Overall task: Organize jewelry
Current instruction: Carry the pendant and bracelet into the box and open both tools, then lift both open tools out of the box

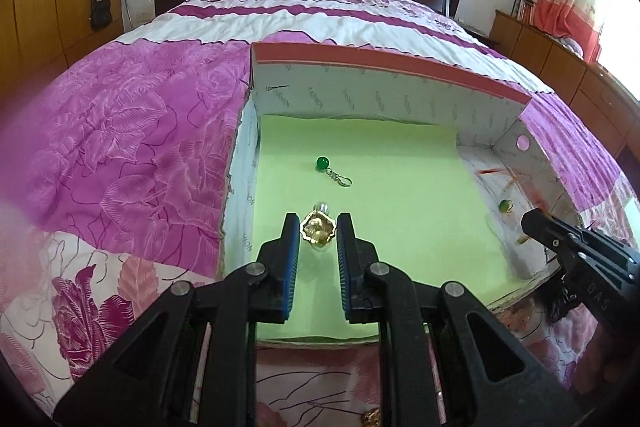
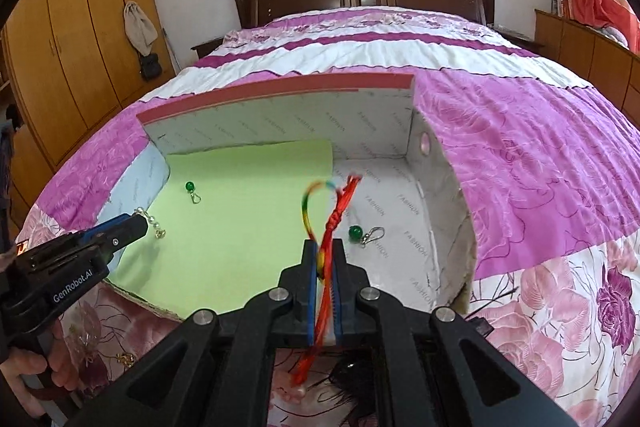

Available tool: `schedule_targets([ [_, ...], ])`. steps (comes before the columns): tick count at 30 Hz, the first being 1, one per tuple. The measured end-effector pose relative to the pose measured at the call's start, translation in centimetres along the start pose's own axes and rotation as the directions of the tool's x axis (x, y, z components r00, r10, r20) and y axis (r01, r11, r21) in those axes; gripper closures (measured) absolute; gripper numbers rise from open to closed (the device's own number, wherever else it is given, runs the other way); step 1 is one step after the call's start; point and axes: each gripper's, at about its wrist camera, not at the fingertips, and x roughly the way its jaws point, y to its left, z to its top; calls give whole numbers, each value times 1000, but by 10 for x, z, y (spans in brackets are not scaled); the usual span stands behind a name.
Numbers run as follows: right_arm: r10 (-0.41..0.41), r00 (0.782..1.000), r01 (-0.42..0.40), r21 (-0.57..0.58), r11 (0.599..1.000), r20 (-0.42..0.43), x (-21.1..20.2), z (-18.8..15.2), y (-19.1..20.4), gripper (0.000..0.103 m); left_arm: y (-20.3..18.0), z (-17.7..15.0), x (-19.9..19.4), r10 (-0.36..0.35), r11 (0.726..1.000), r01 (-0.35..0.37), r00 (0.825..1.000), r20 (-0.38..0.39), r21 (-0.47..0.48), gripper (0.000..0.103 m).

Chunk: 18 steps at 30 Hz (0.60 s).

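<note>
Gripping a gold earring [image 1: 317, 228] w/ pearl on top, left gripper [image 1: 318, 231] hangs low over near edge of the green sheet [image 1: 400, 211] inside the cardboard box [image 1: 384, 89] on the bed [image 1: 132, 131]. Right gripper [image 2: 325, 259] is clamped on a red/rainbow cord bracelet [image 2: 334, 219], loop sticking up over the box's right part. One green bead earring [image 2: 192, 189] lies far-left on the sheet; another green bead earring [image 2: 362, 233] on bare box floor, right of the cord.
</note>
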Motion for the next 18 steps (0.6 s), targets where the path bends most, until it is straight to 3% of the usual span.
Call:
schedule_targets([
  [4,26,1000,-26,8,1000,-6,-2,-2,0,87,-1,0,-1,-1,1000,1,1000,-13,3,85],
  [7,35,999,-35,3,999,5,-8,-1,3,73,-1,2,-6,-3,1000,3,1000,-19,5,80],
  [18,94,991,-95,15,995,91,-64,16,14,63,-4,29,-64,-19,998,15,998,57,63,72],
])
